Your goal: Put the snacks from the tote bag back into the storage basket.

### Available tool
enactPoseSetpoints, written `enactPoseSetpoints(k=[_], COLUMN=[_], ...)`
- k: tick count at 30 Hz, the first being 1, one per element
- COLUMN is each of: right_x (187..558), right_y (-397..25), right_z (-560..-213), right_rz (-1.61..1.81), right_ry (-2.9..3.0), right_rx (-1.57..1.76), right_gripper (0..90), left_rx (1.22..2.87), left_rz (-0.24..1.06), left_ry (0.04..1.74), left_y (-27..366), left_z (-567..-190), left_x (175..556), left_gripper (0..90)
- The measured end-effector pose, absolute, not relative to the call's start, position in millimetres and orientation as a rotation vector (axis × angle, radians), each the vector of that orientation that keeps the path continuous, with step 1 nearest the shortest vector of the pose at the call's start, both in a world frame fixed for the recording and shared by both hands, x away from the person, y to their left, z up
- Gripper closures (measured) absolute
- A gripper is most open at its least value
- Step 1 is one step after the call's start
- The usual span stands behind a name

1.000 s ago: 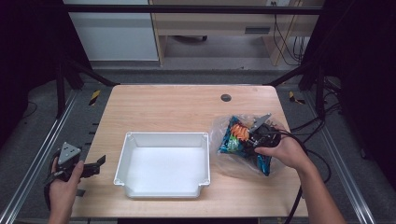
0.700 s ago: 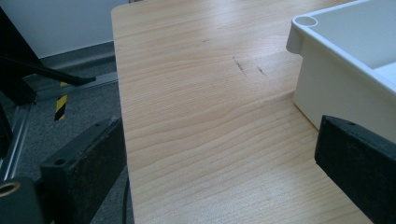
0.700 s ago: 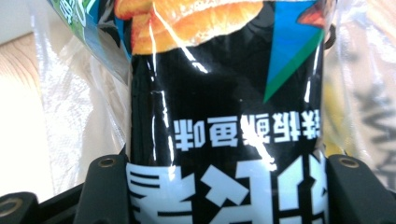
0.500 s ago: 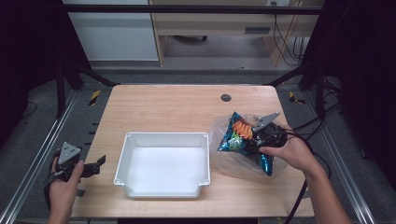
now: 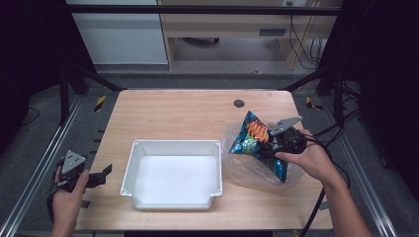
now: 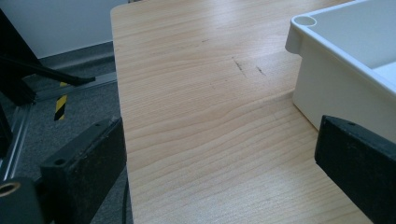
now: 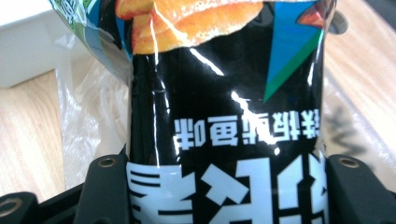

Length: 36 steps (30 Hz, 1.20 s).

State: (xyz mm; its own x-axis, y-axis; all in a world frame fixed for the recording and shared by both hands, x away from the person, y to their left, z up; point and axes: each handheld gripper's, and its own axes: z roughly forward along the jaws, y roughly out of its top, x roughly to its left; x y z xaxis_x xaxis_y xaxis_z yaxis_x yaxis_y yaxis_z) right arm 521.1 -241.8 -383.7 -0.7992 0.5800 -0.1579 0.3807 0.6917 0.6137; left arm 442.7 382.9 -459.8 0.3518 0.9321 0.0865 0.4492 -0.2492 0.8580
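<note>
Snack bag [image 5: 257, 143]: dark, glossy, with orange food pictured and blue-green corners. Located at the right side of the table [image 5: 188, 111], raised partly out of a clear plastic bag [image 5: 247, 170] that lies crumpled beneath and beside it. In the right gripper view the snack bag [image 7: 224, 116] stands directly between the two black jaws, which press against its sides; its print reads upside down.

Right gripper [image 5: 276, 143]: clenched on the snack bag, held by the person's right hand [image 5: 309, 158].

Left gripper [image 5: 101, 176]: at the table's near left edge, jaws spread wide with bare wood between them, grasping nothing; well apart from the snack bag.

White tray [image 5: 217, 148]: mid-table, between the two grippers, just left of the plastic bag.

Hard to make out: the snack bag's lower end is cut off in the right gripper view; its top edge runs out of frame. In the high view the jaw tips are hidden against the bag.
</note>
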Motion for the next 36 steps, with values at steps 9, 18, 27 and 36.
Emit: enactPoseSetpoints(k=[9, 18, 27, 36], right_x=[521, 512, 500, 490], right_y=[-235, -216, -191, -165], right_z=[-365, -347, -331, -322], right_rz=[0.88, 0.92, 0.947, 0.981], right_ry=[2.519, 2.48, 2.469, 2.485], right_rx=[0.738, 0.693, 0.619, 0.547], right_gripper=[41.6, 41.6, 41.5, 41.4], left_rx=[1.846, 1.841, 1.838, 1.839], left_rz=[0.798, 0.798, 0.799, 0.798], left_ry=[1.213, 1.216, 1.217, 1.214], left_y=[383, 384, 384, 384], left_z=[-460, -459, -459, -459], left_x=[443, 442, 442, 442], left_gripper=[2.1, 2.1, 2.1, 2.1])
